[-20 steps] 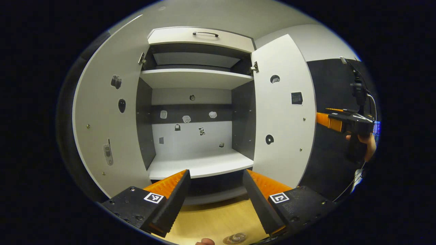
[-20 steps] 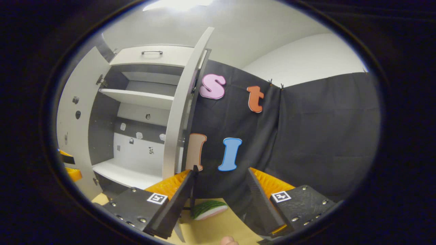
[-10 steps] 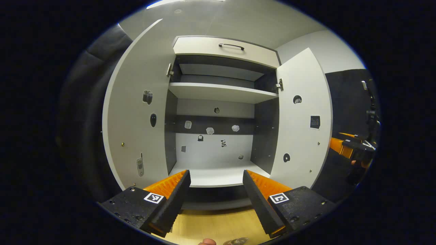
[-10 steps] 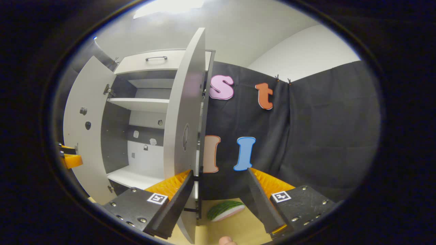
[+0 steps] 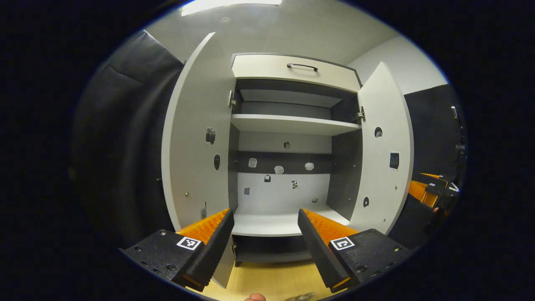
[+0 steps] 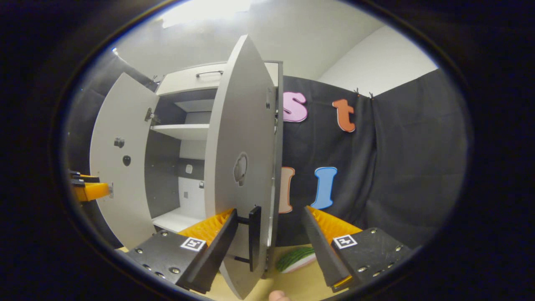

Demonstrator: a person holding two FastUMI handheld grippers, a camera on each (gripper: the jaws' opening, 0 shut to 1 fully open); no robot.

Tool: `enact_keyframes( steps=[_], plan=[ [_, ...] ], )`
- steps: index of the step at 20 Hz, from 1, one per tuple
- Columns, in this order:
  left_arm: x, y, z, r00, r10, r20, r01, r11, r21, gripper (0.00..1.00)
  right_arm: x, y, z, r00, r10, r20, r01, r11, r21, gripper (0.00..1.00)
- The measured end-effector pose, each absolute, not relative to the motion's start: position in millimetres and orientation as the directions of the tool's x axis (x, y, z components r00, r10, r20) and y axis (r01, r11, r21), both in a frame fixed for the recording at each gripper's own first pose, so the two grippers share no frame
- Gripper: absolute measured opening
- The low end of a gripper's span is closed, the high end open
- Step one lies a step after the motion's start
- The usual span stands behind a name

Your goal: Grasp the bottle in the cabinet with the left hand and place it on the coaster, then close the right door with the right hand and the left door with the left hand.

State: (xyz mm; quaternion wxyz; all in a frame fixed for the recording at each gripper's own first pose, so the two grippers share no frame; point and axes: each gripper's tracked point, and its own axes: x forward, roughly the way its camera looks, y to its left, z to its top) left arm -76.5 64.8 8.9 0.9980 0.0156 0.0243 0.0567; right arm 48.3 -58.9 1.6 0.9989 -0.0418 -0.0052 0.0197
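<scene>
Cabinet point(image 5: 288, 175) doors stand open in the left gripper view, the left door point(image 5: 196, 138) and right door point(image 5: 386, 150) both swung outward, and the lower shelf point(image 5: 271, 217) lies bare. The left gripper point(image 5: 264, 238) hangs in front of that shelf with its jaws wide and nothing between them. At the bottom edge, on the wooden surface point(image 5: 267, 280), a sliver of clear glass point(image 5: 299, 297) shows; whether it is the bottle, I cannot tell. In the right gripper view the right gripper point(image 6: 269, 244) is wide apart, with the right door's edge and dark handle point(image 6: 253, 236) between its fingers, not pinched. A green-striped slice point(image 6: 296, 259) lies beyond on the surface.
</scene>
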Motion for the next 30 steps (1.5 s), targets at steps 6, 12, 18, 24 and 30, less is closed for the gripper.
enact_keyframes(
  steps=[6,12,18,24,30],
  plan=[
    [-88,90,9,0.983,0.179,-0.046,-0.177,0.983,0.055,0.96,51,-31,-3,0.996,0.094,-0.003,-0.094,0.993,-0.064,0.95],
    [-98,116,13,0.973,0.229,-0.037,-0.227,0.972,0.056,0.96,53,3,-9,0.988,0.157,-0.015,-0.157,0.987,-0.030,0.92],
    [-111,144,20,0.958,0.286,-0.017,-0.284,0.957,0.053,0.96,61,46,-19,0.967,0.251,-0.039,-0.250,0.968,0.008,0.93],
    [-128,176,26,0.931,0.364,0.000,-0.363,0.930,0.055,0.96,69,63,-24,0.959,0.281,-0.047,-0.280,0.960,0.021,0.95],
    [-144,208,30,0.900,0.436,0.014,-0.436,0.898,0.050,0.96,75,68,-22,0.958,0.283,-0.040,-0.282,0.959,0.031,0.92]
  ],
)
